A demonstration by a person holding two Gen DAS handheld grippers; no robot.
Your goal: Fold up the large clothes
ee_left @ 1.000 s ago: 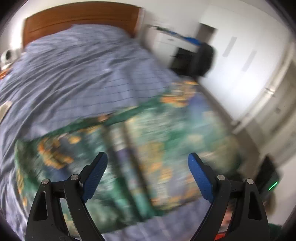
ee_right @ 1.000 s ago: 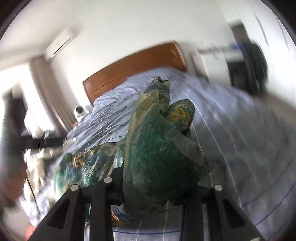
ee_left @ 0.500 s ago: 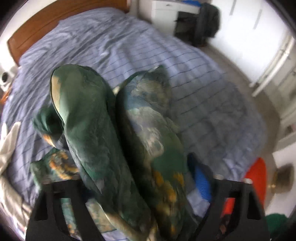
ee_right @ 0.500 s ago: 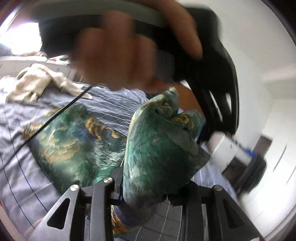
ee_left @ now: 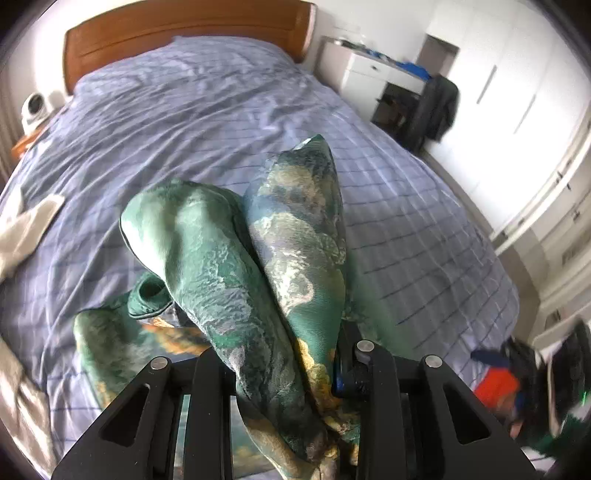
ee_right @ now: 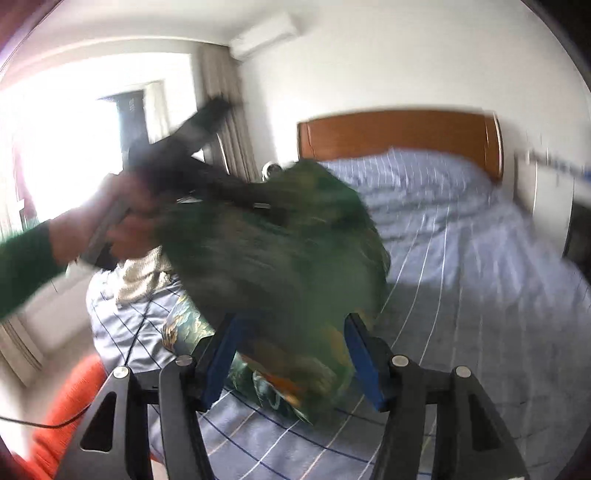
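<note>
A green patterned garment (ee_left: pixel 229 266) rises in two thick folds from between the fingers of my left gripper (ee_left: pixel 277 362). Its jaws are closing and squeeze the cloth, which hides the pads. The garment's lower part lies on the blue checked bed cover (ee_left: pixel 184 118). In the right wrist view the same garment (ee_right: pixel 280 251) is blurred and hangs between the blue pads (ee_right: pixel 221 354) of my right gripper (ee_right: pixel 291 354). Those jaws are opening, and the pads stand apart from the cloth. A hand (ee_right: pixel 122 221) in a green sleeve holds the left gripper's black body (ee_right: pixel 192 147) up at the left.
A wooden headboard (ee_left: pixel 184 33) ends the bed. A beige cloth (ee_left: pixel 26 229) lies at the bed's left edge. White drawers (ee_left: pixel 365 70), a dark jacket (ee_left: pixel 439 107) and white wardrobes (ee_left: pixel 517 92) stand to the right. An orange object (ee_left: pixel 495 387) sits near the bed's foot.
My left gripper went from open over the spread garment to closed on a bunched fold. The right jaws, shut on the cloth before, have spread. The right view swung toward the headboard.
</note>
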